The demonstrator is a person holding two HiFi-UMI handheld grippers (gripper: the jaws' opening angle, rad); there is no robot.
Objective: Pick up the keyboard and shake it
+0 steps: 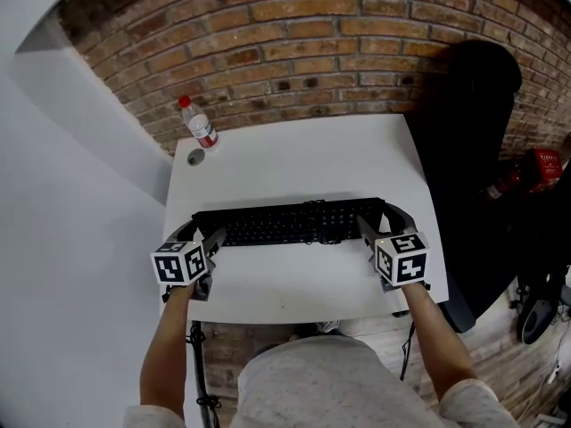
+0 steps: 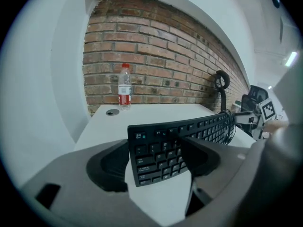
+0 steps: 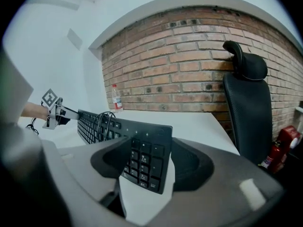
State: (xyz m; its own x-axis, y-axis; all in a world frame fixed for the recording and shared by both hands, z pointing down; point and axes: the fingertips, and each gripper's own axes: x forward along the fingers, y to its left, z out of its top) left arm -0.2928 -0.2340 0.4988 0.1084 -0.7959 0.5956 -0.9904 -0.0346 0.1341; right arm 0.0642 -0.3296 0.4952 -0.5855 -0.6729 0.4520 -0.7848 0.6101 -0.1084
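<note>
Black keyboard (image 1: 299, 223) spans the near half of the tabletop (image 1: 294, 159), parallel to its front edge, and looks barely clear of it. Left gripper (image 2: 154, 157) has its jaws wide, clamped across the Esc end. Right gripper (image 3: 144, 162) has the same hold on the numpad end. Gripping both ends keeps it level, so no twist when shaken. Loose cable (image 3: 102, 122) over the keys may flap. Bottle (image 1: 198, 127) at far left corner, well apart.

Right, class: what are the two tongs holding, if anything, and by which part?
The black keyboard: left tongs clamp its left end, right tongs its number-pad end.
</note>
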